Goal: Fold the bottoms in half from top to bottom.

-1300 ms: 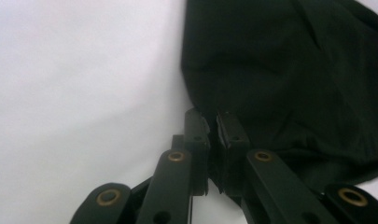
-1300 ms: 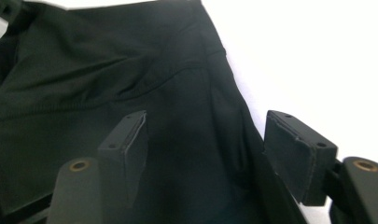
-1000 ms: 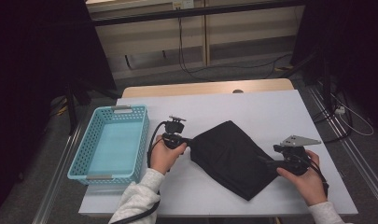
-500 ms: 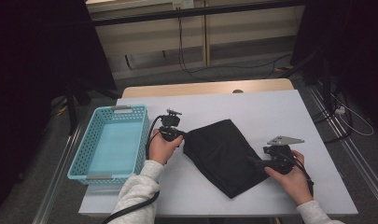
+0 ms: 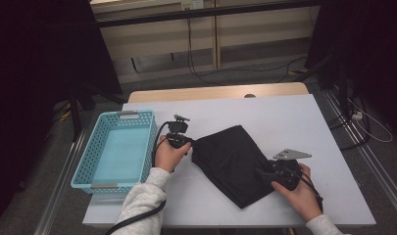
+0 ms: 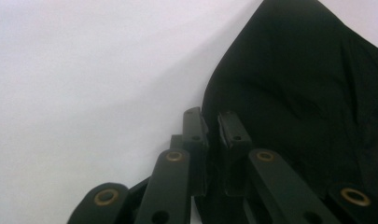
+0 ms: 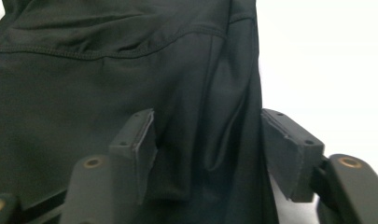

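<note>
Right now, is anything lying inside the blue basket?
No. In the high view the blue basket shows a bare floor, and the black cloth lies on the table beside it.

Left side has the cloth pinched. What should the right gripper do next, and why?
Probably finish closing the right gripper. Its jaws have just been closing and now straddle a raised fold of the black cloth, but the pads still stand apart from it. The left gripper is shut on the opposite corner, so a second grip would let both lift together.
</note>
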Action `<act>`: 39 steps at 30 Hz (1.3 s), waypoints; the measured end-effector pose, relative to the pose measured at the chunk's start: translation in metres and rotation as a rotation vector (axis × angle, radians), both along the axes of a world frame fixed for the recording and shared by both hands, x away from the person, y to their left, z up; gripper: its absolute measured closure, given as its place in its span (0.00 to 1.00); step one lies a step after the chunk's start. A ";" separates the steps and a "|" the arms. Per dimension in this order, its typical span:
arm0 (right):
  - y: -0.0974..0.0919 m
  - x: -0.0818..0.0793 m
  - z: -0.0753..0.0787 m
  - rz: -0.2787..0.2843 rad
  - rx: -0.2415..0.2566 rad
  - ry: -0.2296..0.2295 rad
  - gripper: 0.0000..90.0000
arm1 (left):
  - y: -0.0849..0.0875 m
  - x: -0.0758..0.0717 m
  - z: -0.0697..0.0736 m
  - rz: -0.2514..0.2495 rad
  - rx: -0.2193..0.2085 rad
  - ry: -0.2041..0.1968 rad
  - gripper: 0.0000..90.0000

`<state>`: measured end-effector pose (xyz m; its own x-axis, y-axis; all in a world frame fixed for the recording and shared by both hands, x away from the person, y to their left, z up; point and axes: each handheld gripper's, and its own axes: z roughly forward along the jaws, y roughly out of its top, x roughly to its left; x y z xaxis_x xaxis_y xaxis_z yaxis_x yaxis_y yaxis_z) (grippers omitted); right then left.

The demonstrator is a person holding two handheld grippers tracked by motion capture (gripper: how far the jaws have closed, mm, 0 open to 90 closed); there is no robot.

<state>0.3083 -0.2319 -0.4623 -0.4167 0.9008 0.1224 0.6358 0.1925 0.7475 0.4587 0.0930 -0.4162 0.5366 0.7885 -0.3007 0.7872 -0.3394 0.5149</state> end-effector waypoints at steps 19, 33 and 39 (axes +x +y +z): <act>0.002 -0.003 0.000 0.011 0.071 0.030 0.88 | -0.002 0.002 -0.016 0.023 0.073 0.048 0.30; 0.006 -0.006 0.002 0.015 0.041 0.013 0.89 | -0.018 -0.003 -0.016 -0.004 0.188 0.004 0.48; 0.007 -0.006 0.002 0.008 0.036 0.011 0.89 | -0.021 -0.001 -0.014 -0.024 0.188 0.044 0.58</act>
<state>0.3021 -0.2249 -0.4601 -0.4228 0.8922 0.1589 0.6423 0.1713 0.7471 0.4575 0.0721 -0.4298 0.5457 0.8200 -0.1729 0.7981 -0.4457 0.4055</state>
